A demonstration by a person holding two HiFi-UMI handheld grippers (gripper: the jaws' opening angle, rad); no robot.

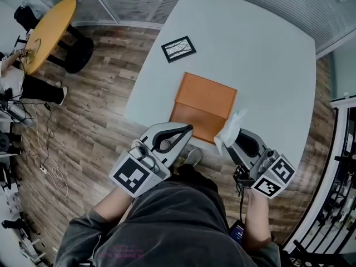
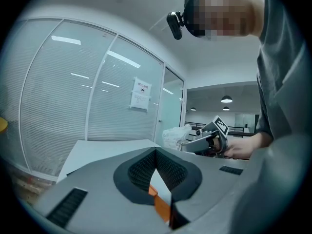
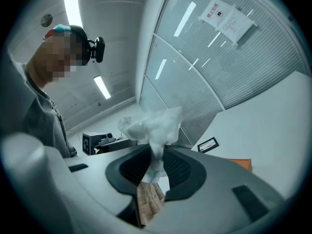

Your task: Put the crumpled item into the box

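A flat orange box (image 1: 204,102) lies on the white table (image 1: 267,65), close to its near edge. My right gripper (image 1: 230,145) hangs just off that edge, right of the box, shut on a crumpled white tissue (image 1: 231,128) that sticks up out of its tips. In the right gripper view the tissue (image 3: 153,126) is pinched between the dark pads (image 3: 178,167), and a corner of the box (image 3: 242,164) shows beyond. My left gripper (image 1: 188,130) hovers at the box's near left corner, jaws shut with nothing between them. Its own view shows the tips (image 2: 156,152) meeting.
A black-framed card (image 1: 178,49) lies on the table beyond the box. Wooden floor surrounds the table, with a round yellow table (image 1: 50,29), a black stool (image 1: 78,52) and loose cables (image 1: 53,171) at the left. Glass walls with blinds stand behind.
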